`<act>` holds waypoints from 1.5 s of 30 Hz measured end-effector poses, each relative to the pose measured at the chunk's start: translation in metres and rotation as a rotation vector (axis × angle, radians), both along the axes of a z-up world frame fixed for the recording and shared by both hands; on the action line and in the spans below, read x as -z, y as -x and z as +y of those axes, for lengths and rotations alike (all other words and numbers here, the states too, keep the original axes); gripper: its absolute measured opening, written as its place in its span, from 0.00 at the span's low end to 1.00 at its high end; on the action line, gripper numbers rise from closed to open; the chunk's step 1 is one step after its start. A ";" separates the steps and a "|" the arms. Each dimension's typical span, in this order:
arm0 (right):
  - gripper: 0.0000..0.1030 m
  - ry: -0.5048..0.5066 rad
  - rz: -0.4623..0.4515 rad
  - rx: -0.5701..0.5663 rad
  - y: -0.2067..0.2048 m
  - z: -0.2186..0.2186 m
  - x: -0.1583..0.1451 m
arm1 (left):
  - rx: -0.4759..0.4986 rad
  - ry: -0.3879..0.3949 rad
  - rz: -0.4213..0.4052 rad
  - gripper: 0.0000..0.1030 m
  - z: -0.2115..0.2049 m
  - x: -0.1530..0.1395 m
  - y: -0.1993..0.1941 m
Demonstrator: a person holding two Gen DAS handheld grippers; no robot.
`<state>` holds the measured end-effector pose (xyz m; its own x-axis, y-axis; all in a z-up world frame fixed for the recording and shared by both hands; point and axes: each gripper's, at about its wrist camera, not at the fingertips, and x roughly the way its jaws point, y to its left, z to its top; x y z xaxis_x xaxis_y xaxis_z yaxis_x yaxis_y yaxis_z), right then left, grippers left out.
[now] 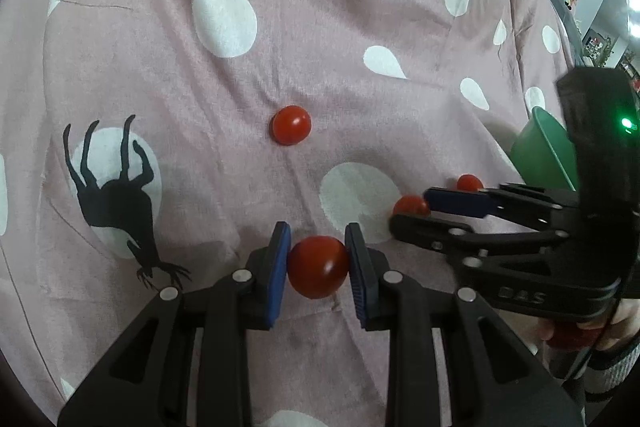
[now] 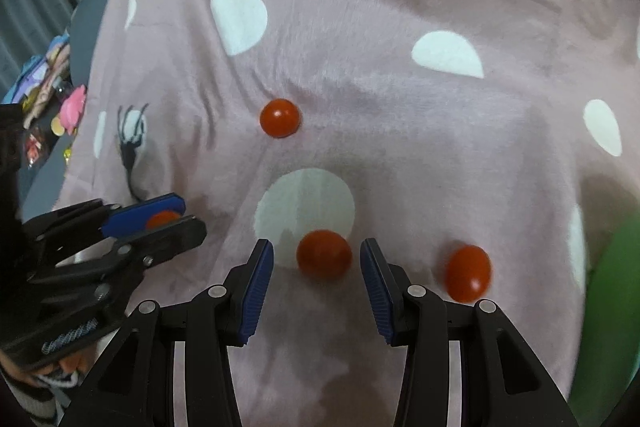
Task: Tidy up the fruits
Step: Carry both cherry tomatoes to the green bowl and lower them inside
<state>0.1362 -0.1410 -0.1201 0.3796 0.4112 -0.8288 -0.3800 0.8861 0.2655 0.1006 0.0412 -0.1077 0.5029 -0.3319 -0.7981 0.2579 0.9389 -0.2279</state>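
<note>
Pink plush blanket (image 1: 360, 99) with white teardrop dots and a black deer silhouette (image 1: 116, 195) covers everything I am working on; it lies rumpled, with soft folds running across it. At the far edges of both wrist views I can make out grey upholstery, a heap of colourful soft toys (image 2: 60, 103) and framed pictures on a pale wall, all too small to describe further.

My left gripper (image 1: 318, 267) has its blue pads clamped on a cherry tomato (image 1: 318, 267), one pad on each side. My right gripper (image 2: 317, 287) stands with its jaws apart, a second tomato (image 2: 324, 254) lying on the blanket between the fingertips, touching neither pad. A third tomato (image 2: 468, 273) rests just beside the right finger, and a fourth (image 2: 280, 117) sits farther out, well apart from the others. A green bowl (image 1: 544, 155) stands at the right edge, near the right gripper, partly hidden behind its body in the left wrist view.

On the right gripper's black frame I read embossed letters that look like "DAS" (image 1: 522, 294). A green indicator light (image 1: 626, 124) glows on its housing.
</note>
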 end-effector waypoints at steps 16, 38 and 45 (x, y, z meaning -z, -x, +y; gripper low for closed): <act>0.29 0.072 -0.023 0.001 0.001 0.010 0.004 | -0.013 0.006 0.008 0.27 -0.002 0.000 -0.001; 0.29 -0.049 -0.150 0.012 0.087 -0.009 -0.052 | -0.032 -0.012 0.011 0.27 -0.005 -0.013 0.060; 0.29 -0.057 -0.167 0.030 0.106 -0.019 -0.059 | -0.024 -0.006 0.003 0.27 -0.012 -0.021 0.078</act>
